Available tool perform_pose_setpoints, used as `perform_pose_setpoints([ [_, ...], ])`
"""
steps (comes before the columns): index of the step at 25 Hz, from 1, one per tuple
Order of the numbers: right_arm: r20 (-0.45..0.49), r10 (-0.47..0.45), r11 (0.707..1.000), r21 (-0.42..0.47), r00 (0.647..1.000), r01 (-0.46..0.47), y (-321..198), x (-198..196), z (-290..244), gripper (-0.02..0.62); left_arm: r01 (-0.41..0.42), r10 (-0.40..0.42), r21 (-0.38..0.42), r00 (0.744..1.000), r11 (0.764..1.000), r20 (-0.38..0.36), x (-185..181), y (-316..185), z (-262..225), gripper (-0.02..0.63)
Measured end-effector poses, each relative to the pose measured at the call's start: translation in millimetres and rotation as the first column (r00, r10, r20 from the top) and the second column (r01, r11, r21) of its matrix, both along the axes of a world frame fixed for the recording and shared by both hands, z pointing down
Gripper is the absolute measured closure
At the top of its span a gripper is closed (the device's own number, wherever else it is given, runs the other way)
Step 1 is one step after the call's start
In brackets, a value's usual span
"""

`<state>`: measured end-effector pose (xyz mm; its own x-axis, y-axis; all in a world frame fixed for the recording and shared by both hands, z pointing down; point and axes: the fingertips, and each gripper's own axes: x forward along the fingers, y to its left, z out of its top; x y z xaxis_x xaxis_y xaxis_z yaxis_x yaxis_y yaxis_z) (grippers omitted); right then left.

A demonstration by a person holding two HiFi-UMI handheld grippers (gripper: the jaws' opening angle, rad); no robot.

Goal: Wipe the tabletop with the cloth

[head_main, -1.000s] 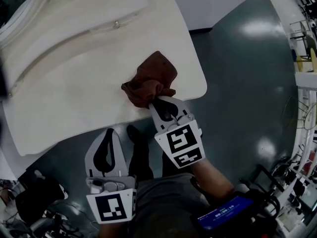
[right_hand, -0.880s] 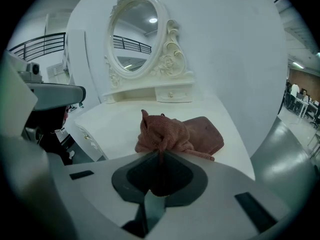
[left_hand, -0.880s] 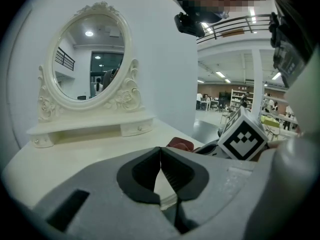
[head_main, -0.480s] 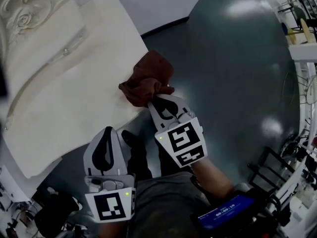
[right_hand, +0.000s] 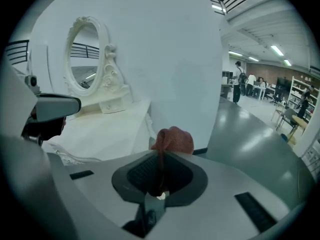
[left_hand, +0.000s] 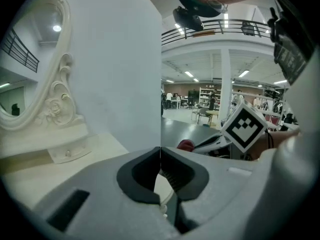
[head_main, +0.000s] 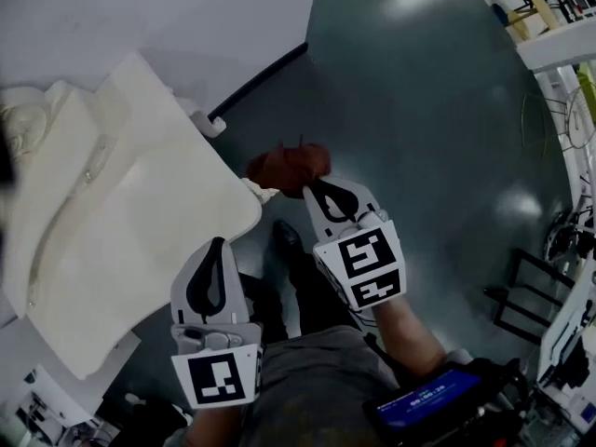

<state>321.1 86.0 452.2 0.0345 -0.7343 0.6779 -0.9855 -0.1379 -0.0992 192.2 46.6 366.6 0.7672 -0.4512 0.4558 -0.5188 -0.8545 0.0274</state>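
White table, rounded near corner, top pale and smooth. At its far side a low drawer box with one small knob sits directly on the top. An oval mirror in a carved white frame stands upright on the box, close to the white wall. The table stands on a dark, glossy floor with bright lamp reflections.

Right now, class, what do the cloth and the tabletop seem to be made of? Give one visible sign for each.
The cloth, pinched in the right gripper, looks like soft fabric, reddish-brown and matte: it bunches into limp folds. The tabletop looks like cream painted wood or laminate, smooth with a faint sheen; which of the two cannot be told.
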Motion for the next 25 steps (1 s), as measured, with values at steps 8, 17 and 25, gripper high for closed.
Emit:
perform_pose_setpoints([
  [8,-0.099,0.096,0.983,0.166,0.99,-0.079,18.2,49.8,-99.0,0.56,-0.076,0.085,0.127,0.994,0.989,-0.063,40.7,14.7,-66.5,0.591],
  [17,-0.173,0.018,0.871,0.486,0.985,0.07,-3.3,-27.6,-258.9,0.56,0.029,0.021,0.315,0.988,0.948,-0.155,-17.6,15.2,-184.2,0.591],
  [25,-0.228,-0.134,0.756,0.606,0.964,0.248,0.9,-197.0,-342.4,0.56,0.238,-0.149,0.422,0.961,0.875,-0.233,-165.7,18.2,-271.6,0.591],
])
